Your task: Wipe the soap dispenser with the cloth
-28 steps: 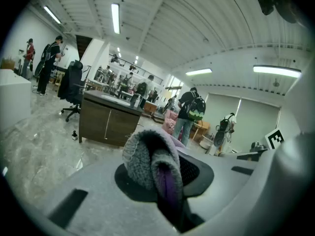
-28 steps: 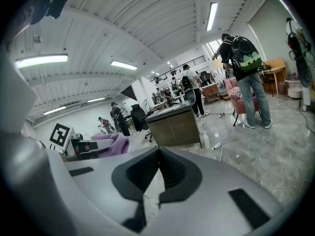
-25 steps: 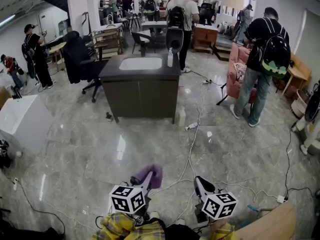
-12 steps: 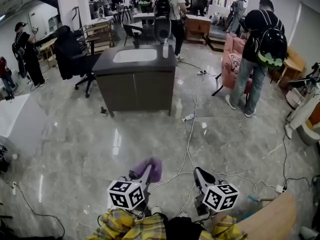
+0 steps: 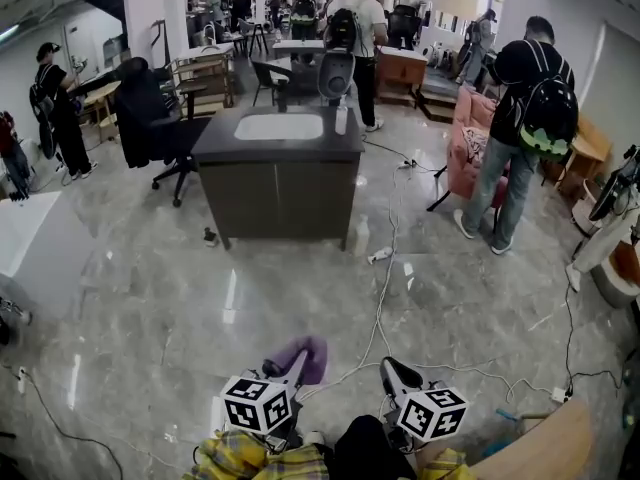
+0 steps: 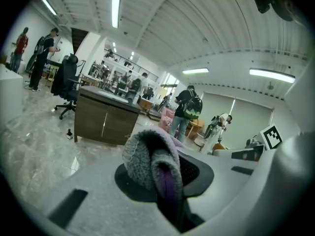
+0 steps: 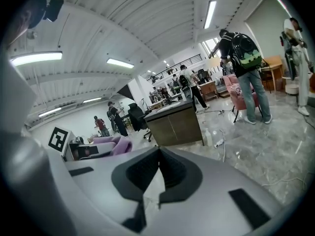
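The left gripper (image 5: 287, 372) is clamped on the cloth (image 6: 149, 159), a purple and grey fleecy piece whose folded end bulges out past the jaws. The right gripper (image 7: 158, 165) has its jaws pressed together with nothing between them. Both are low and near, above the bare floor (image 5: 150, 308).

The soap dispenser (image 5: 341, 119) stands upright at the far side of the room, on the right end of a dark counter (image 5: 215, 146), just right of the white sink (image 5: 279, 126) and well apart from both grippers.

The cloth looks soft, light and limp, so the loose fold should wrap round a curved surface easily, though it could slip from a shallow pinch. The dispenser looks tall, narrow and smooth, probably light plastic, so a sideways wipe could tip or slide it. The empty right gripper would best steady it low on the body, clear of the pump head, while the cloth works the sides.
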Motion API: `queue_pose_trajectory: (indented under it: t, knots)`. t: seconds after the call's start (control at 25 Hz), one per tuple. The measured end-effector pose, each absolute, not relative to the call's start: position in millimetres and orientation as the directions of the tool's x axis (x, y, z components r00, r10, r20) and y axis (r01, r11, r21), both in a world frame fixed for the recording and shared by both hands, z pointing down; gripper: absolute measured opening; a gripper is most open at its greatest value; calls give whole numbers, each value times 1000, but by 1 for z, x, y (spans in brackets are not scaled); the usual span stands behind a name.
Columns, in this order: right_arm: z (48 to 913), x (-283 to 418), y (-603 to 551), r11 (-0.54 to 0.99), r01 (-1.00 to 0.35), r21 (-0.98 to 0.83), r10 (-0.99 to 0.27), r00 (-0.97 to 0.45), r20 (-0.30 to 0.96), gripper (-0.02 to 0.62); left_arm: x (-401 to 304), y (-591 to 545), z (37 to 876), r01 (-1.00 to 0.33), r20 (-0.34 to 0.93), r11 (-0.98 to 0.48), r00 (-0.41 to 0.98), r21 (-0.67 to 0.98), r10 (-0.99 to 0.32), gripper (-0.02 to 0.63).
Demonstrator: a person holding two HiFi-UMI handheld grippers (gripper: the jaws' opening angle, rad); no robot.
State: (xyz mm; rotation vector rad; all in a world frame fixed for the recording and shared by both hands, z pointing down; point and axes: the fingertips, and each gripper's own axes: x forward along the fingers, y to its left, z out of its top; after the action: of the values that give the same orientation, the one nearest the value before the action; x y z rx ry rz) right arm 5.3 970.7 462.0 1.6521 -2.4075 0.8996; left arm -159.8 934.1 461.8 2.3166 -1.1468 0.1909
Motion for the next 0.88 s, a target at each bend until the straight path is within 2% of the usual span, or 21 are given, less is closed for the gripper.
queue_pose_trajectory:
  t: [0.4, 0.88]
  knots:
    - [475, 45, 886, 252, -875, -413, -816, -422, 396, 5, -139, 861, 473, -800, 360, -436, 582, 412, -729, 58]
    - [480, 152, 788, 229, -868, -441, -817, -418, 398, 5, -33, 748, 469, -804, 361, -447, 582, 393, -729, 58]
